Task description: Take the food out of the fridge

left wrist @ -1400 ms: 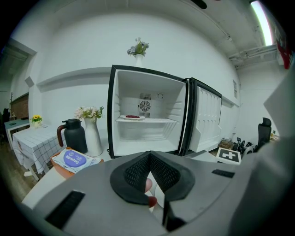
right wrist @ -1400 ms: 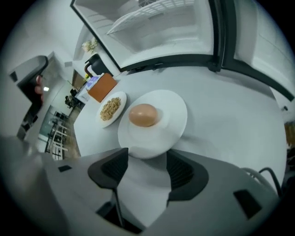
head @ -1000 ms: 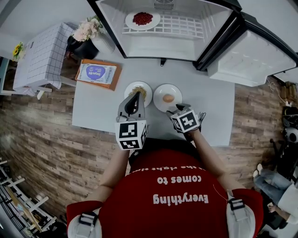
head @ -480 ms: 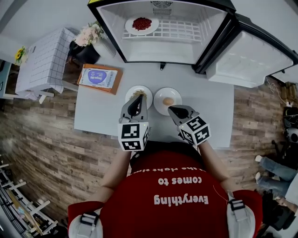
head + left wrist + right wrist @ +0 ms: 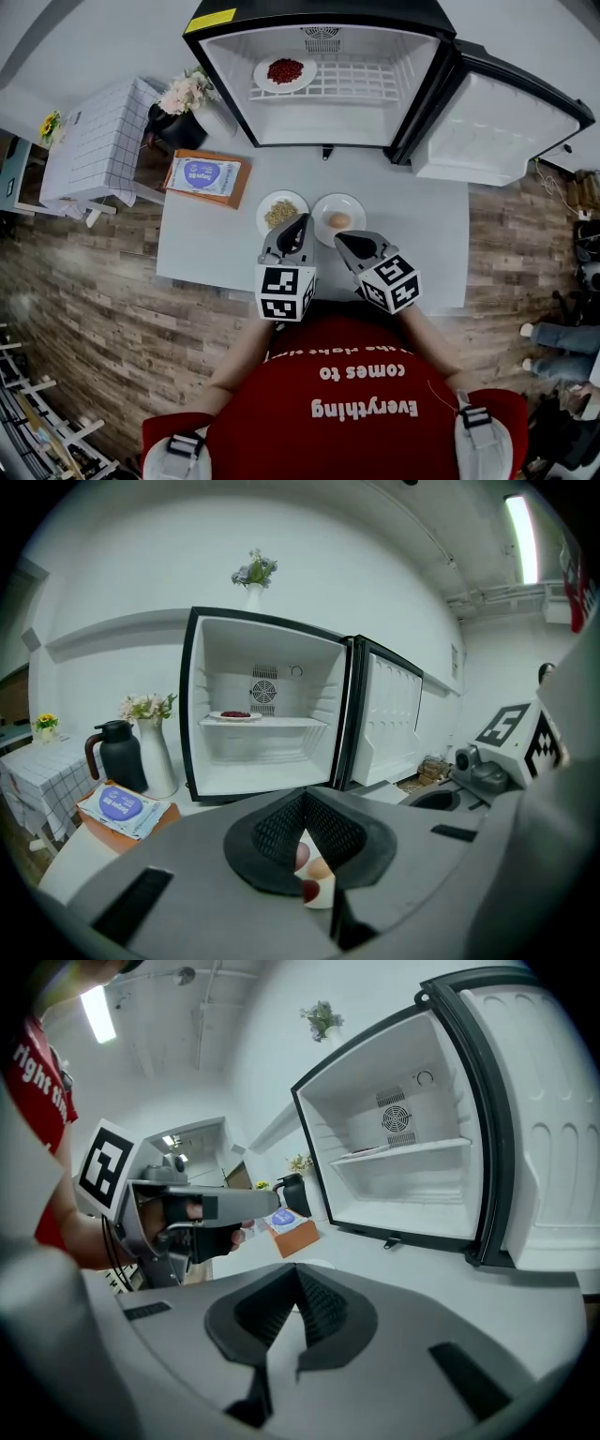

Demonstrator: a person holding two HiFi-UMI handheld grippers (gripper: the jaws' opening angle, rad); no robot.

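Reaching the plate (image 5: 284, 73) of red food means going straight ahead to the fridge shelf's (image 5: 366, 80) left end, nearer the left gripper (image 5: 301, 219) than the right gripper (image 5: 340, 237), both pinched closed and empty.

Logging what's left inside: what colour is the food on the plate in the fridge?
Dark red food on a white plate; head view shows it best.

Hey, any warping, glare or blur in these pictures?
Head view: heavy fisheye bending, the open white fridge splays; lighting even. Left gripper view: black round vignette, the long ceiling strip light blows out. Right gripper view: same vignette, the fridge's edges bow.
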